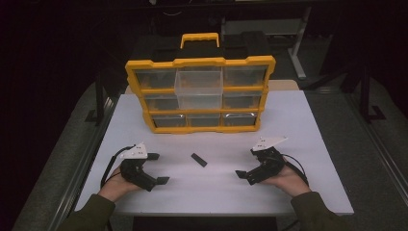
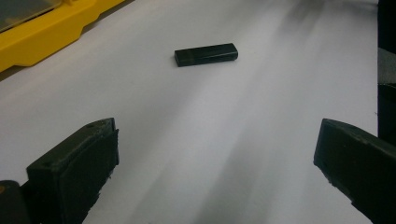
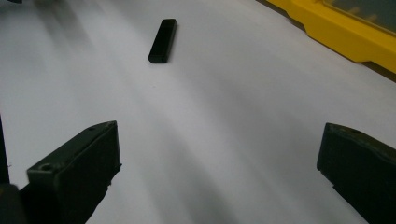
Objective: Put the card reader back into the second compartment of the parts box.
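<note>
Your left gripper (image 1: 157, 168) rests low on the white table (image 1: 298, 125), well to the left of the small black bar (image 1: 198, 160), its jaws spread wide with nothing between them; in the left gripper view the bare tabletop runs unbroken from those jaws up to the bar. The bar itself lies flat on the table about midway between your two grippers and nearer you than the yellow drawer organiser (image 1: 200, 94), apart from all three. It is a slim, flat, dark rectangular piece, set at a slant, with a faint seam near one end in the left gripper view. Beyond the bar, the organiser stands upright with its clear-fronted drawers facing you, one drawer in the middle column pulled out. Right of the bar, your right gripper (image 1: 247, 162) sits on the table with its jaws likewise wide apart and empty, and nothing lies between them and the bar.
</note>
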The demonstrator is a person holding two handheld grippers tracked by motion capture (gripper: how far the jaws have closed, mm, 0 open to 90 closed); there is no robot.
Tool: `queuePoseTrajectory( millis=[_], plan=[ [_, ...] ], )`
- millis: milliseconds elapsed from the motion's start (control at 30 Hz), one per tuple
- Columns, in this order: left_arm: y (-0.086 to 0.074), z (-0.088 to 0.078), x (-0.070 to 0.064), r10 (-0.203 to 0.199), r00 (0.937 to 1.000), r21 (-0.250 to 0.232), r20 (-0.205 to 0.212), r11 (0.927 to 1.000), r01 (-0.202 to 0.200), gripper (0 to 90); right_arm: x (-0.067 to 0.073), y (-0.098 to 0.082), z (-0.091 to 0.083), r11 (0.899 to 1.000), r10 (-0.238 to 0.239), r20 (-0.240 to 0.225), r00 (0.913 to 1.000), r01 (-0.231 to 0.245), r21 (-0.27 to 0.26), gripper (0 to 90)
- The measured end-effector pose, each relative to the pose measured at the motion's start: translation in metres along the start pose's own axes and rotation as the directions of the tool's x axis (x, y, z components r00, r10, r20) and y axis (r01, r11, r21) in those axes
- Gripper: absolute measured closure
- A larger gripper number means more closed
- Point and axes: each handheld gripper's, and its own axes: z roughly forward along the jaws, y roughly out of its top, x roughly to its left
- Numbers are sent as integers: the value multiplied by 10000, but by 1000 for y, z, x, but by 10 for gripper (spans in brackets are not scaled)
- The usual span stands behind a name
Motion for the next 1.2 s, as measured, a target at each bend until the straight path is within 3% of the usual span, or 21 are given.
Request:
queuePoseTrajectory(
  millis=[1200],
  plan=[
    [1, 1, -1, -24, 10000, -1, 37, 10000, 24, 0, 2, 30, 15, 9995, -288, -383, 9989, 284, -102, 0]
  ],
)
